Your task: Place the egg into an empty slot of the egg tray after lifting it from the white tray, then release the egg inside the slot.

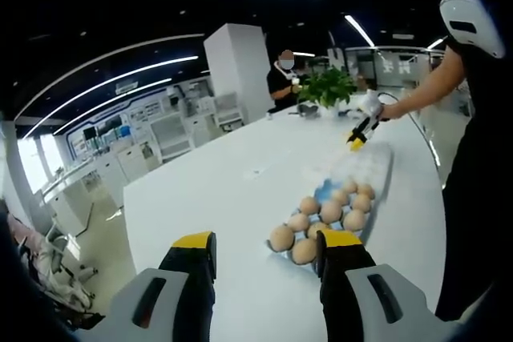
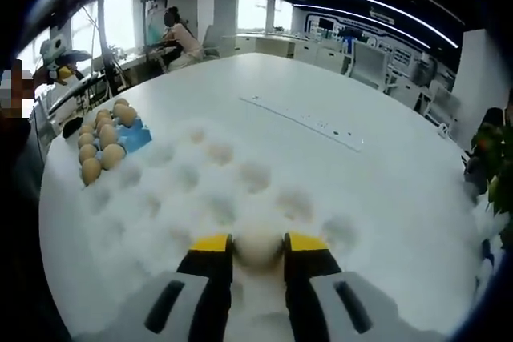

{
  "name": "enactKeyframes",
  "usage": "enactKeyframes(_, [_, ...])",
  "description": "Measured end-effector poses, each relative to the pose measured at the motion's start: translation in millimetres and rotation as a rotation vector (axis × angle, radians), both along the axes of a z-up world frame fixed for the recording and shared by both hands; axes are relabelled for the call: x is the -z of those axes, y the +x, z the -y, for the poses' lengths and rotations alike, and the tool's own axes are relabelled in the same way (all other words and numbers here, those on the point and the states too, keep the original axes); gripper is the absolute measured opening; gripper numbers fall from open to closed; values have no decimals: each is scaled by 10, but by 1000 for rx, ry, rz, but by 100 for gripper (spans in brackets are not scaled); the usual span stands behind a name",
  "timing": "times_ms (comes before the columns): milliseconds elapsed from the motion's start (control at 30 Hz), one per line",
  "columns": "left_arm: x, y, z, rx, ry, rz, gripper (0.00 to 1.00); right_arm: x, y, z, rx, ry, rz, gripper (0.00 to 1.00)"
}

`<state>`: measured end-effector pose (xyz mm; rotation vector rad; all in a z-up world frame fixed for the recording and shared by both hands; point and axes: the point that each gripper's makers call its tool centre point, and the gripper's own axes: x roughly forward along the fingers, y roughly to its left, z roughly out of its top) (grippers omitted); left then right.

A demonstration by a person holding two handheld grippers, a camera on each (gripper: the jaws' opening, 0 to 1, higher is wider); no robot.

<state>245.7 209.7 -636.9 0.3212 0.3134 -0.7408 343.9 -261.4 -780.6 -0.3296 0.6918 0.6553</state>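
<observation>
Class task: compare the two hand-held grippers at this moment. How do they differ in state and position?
The right hand-held gripper is shut on an egg; the left hand-held gripper is open and holds nothing. The right one is over the white tray and its dimples; the left one hangs over bare table, beside the blue egg tray of brown eggs. Both have yellow-tipped black jaws.

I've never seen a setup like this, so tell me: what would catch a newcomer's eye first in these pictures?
Probably the egg pinched between the yellow-tipped jaws of the right gripper, low in the right gripper view, just over the dimpled white tray. Next, the cluster of brown eggs sitting in the blue egg tray on the big white table, just beyond the open left gripper.
</observation>
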Motion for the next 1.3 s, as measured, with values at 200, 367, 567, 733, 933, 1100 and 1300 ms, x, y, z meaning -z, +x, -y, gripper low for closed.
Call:
enactKeyframes(200, [-12,4,-18,-2,-6,6,50,-232,-15,-23,15,39,32,24])
enactKeyframes(367, [-11,4,-16,-1,-6,6,50,-467,4,-248,-23,83,66,24])
enactKeyframes(567, [-10,1,-6,2,-7,5,50,-570,17,-598,-97,108,83,24])
enactKeyframes(733, [-10,-7,-8,0,-6,5,50,-630,2,-934,-171,133,86,24])
enactKeyframes(933, [-4,-21,-6,0,-5,4,50,-664,-27,-1308,-249,176,77,24])
enactKeyframes(1100, [-8,-26,-6,-2,-5,6,50,-640,-64,-1624,-315,186,75,24])
enactKeyframes(1300, [-8,-29,-14,-4,-6,6,50,-580,-125,-1962,-384,205,55,24])
